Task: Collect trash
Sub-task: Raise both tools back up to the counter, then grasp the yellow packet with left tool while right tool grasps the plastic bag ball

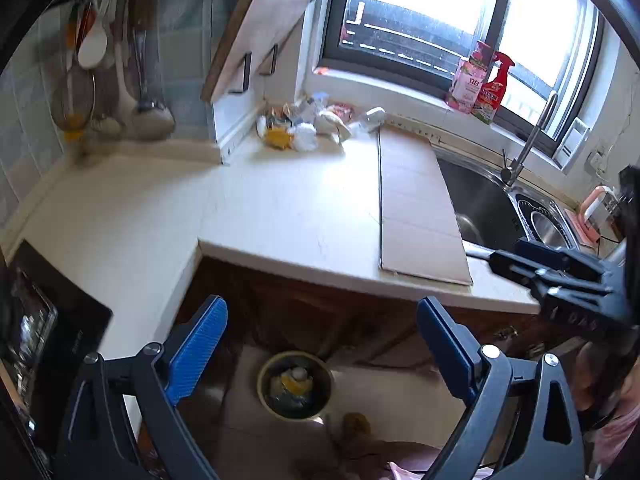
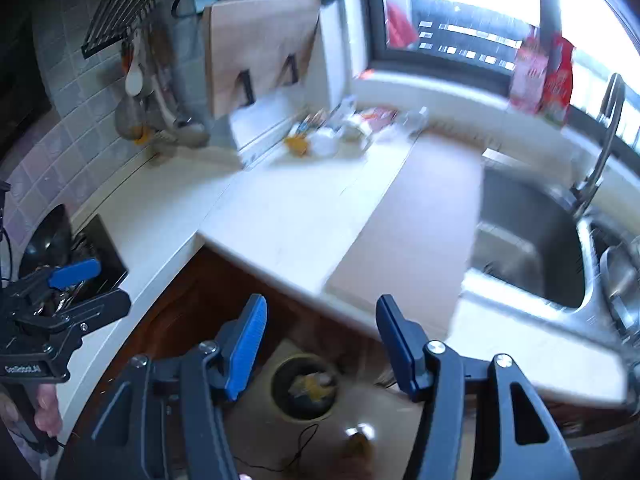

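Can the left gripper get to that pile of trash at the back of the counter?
Probably yes. The left gripper has open, empty jaws, and the counter between it and the trash pile looks bare, so nothing blocks the way.

The left gripper [image 1: 322,344] is pointing steeply downward with its blue-padded fingers [image 1: 196,344] standing wide apart and nothing between them. The right gripper [image 2: 320,344] is tilting down in much the same way, its jaws also spread and empty. Each is showing at the edge of the other's view, side by side and apart, and a hand [image 2: 44,408] is gripping the left gripper's handle from below.
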The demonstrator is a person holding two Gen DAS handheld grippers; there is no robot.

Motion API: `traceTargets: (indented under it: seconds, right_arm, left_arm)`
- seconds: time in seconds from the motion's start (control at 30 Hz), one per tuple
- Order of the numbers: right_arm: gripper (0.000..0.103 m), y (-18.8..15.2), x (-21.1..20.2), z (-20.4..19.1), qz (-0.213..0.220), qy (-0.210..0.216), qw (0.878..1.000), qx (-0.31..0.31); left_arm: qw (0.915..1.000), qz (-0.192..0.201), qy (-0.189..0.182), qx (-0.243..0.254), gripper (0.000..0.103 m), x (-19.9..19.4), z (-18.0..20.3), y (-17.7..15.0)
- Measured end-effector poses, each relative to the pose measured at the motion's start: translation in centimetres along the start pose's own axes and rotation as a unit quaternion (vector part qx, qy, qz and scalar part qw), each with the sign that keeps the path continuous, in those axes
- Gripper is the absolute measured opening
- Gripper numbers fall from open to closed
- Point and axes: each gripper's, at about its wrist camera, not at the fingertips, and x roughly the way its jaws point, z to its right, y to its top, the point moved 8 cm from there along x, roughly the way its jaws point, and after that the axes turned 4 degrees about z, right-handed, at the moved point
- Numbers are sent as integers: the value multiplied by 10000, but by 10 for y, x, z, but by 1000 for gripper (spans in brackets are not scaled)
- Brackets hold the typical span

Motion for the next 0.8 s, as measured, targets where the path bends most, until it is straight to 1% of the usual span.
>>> traceTargets:
  seconds: [0.1, 0.2, 0.27, 0.3, 0.37, 0.47, 0.57, 0.7, 0.8]
  right_arm:
    - [57, 29, -15, 14, 150, -259, 9994, -162]
    - [57, 61, -21, 26, 338, -373, 9985, -233]
    - [57, 82, -20, 36, 398, -384, 9982, -250]
    - [57, 91, -17, 41, 399, -352, 9983, -247]
    - [57, 110, -4, 50, 382, -202, 9988, -231]
    - [57, 136, 27, 57, 271, 99, 9993, -237]
    - [57, 162, 70, 63, 136, 495, 9983, -285]
    - [57, 191, 144, 69, -171, 1020, 9942, -278]
    - [57, 206, 205, 73, -423, 1301, 9903, -257]
  left_arm:
    - [9998, 136, 123, 105, 95, -4, 3, 25]
    - [9994, 269, 145, 161, 95, -1, 4, 52]
    - [9986, 376, 292, 248, 95, 3, 4, 71]
    - [9976, 448, 436, 312, 95, 10, 4, 83]
    - [9960, 523, 605, 387, 95, 22, 4, 99]
    - [9938, 614, 839, 396, 95, 54, 1, 124]
    - [9924, 663, 1009, 235, 95, 99, -6, 152]
    - [9912, 591, 1177, -108, 94, 165, -23, 174]
    - [9898, 446, 1301, -380, 90, 218, -38, 187]
